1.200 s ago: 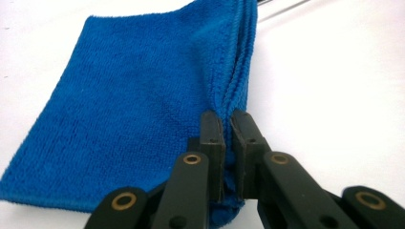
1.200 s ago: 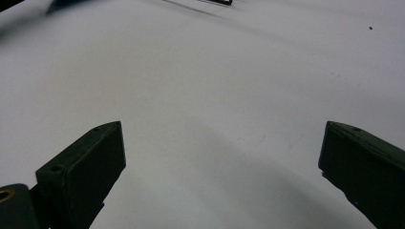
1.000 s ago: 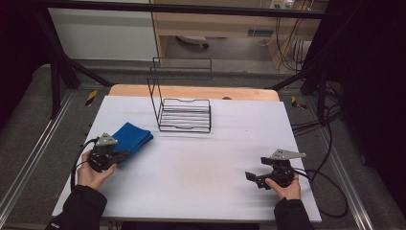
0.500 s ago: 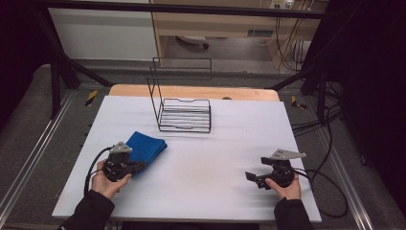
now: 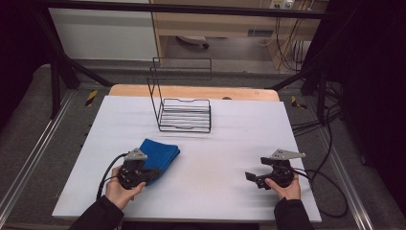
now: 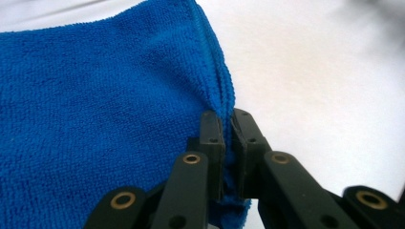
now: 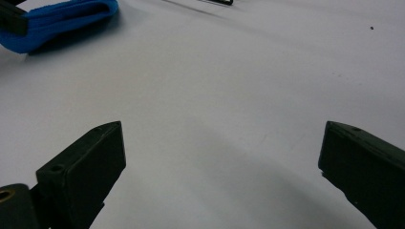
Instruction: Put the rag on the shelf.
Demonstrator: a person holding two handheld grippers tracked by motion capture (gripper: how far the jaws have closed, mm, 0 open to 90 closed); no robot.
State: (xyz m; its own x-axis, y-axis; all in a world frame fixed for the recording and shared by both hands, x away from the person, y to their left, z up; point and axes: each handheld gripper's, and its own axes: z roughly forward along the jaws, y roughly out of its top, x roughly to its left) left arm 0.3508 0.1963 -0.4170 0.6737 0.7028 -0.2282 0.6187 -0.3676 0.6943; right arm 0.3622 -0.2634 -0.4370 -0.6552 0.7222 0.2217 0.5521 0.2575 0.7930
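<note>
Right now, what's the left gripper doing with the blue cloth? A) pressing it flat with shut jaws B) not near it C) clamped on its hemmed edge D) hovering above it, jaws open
C: in the left gripper view the left gripper has its jaws shut with the hemmed edge of the cloth pinched between them; the high view shows it at the cloth's near corner on the table.

A white table fills the middle, with a wooden board along its 12 o'clock edge. Grey carpet lies at 9 o'clock, crossed by metal rails. At 12 o'clock stand a pale wall panel and a wooden desk. Cables trail at 3 o'clock, where it is dark.
</note>
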